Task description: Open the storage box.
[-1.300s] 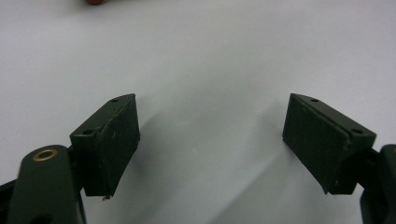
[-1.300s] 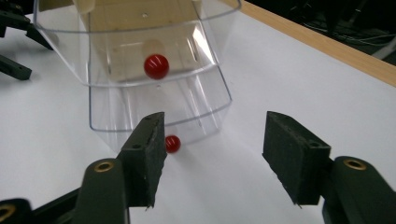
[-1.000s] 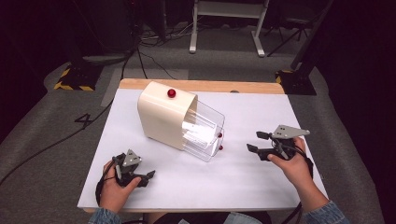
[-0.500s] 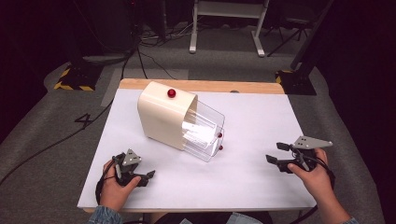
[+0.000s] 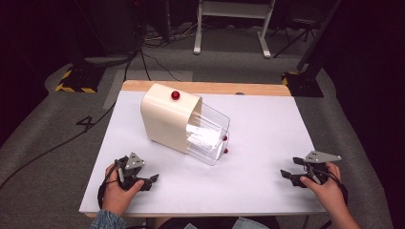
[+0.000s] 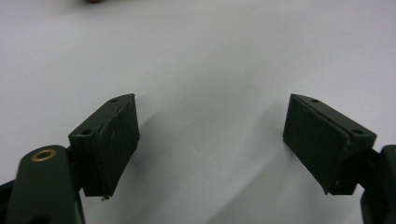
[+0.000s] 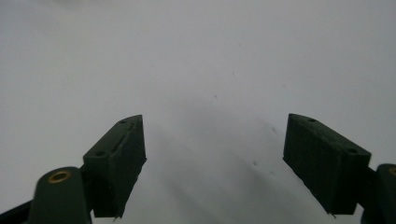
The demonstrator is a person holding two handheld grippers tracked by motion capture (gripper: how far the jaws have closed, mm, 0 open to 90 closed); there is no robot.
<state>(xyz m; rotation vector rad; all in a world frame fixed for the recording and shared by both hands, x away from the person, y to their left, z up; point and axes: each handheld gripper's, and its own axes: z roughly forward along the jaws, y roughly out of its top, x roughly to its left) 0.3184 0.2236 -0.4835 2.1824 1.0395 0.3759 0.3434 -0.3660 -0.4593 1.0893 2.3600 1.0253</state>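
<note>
- Lower left of the high view, we see the left gripper (image 5: 152, 180) released, jaws spread over bare white table (image 5: 258, 133);
- centre, a cream box (image 5: 165, 117) with clear drawer (image 5: 207, 138);
- lower right, the right gripper (image 5: 285, 174), likewise released, holding nothing.

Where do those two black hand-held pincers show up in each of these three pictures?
High view: left gripper at lower left, right gripper at lower right, each in a hand, jaws open.
Left gripper view: the left gripper rises from the bottom edge, jaws wide apart.
Right gripper view: the right gripper likewise, open.
Shared landmark: the white table top beneath them.
</note>
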